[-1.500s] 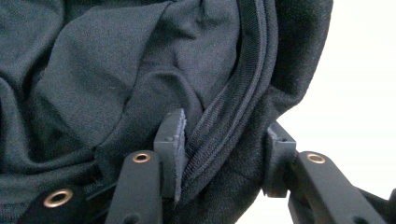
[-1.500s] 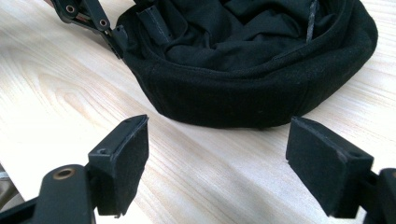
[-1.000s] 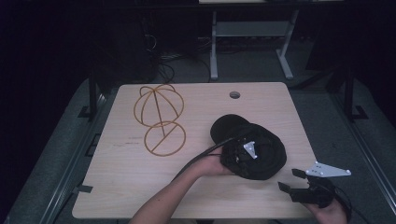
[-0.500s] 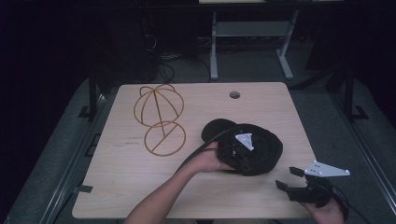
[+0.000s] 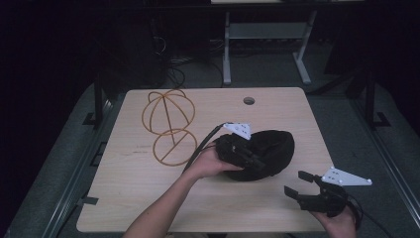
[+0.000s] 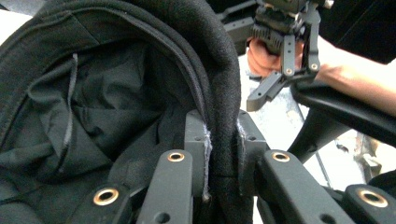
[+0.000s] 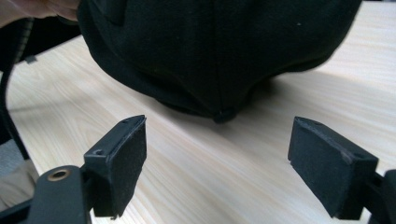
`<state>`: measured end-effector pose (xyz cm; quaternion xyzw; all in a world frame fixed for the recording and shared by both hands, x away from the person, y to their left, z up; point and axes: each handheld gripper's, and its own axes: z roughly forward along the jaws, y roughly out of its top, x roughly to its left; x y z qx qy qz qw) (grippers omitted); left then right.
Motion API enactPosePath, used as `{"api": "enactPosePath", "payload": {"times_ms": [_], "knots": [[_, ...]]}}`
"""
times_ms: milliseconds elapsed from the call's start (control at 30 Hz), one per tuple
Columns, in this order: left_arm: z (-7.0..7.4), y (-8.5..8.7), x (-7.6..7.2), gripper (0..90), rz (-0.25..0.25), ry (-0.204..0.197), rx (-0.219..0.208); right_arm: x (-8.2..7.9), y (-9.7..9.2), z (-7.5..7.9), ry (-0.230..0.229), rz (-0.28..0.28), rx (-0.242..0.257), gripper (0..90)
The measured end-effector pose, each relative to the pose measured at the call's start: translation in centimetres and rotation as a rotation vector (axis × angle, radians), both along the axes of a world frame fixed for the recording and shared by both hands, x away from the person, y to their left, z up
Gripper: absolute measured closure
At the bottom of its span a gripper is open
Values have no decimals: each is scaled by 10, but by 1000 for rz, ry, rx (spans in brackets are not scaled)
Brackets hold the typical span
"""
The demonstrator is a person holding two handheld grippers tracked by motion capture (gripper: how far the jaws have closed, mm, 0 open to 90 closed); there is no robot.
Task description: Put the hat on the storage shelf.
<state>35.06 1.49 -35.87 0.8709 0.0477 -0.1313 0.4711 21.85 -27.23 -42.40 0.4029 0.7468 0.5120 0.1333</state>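
My left gripper point(image 6: 223, 158) is clamped on the brim of the black fabric cap point(image 5: 270, 151); my right gripper point(image 7: 219, 168), jaws apart, waits nearby. Next I'd carry it to the wire hat stand point(image 5: 168, 124).

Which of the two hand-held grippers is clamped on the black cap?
The left hand-held gripper: its jaws pinch the black cap's rim. The right hand-held gripper is open, beside the cap above the wooden table.

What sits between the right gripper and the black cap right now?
Nothing visible. The right gripper is open, and bare wood table lies between it and the black cap. The left gripper is shut on the cap's edge at the far side.
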Motion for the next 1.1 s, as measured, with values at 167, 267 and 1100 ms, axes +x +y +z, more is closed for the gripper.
{"api": "enactPosePath", "payload": {"times_ms": [167,267,1100], "knots": [[10,15,2,786,14,15,-55,7,15,4,-33,21,21,188],[17,22,2,786,29,22,-89,11,21,5,-46,31,27,186],[44,20,-16,784,-5,-12,-193,38,36,4,-149,63,228,672]]}}
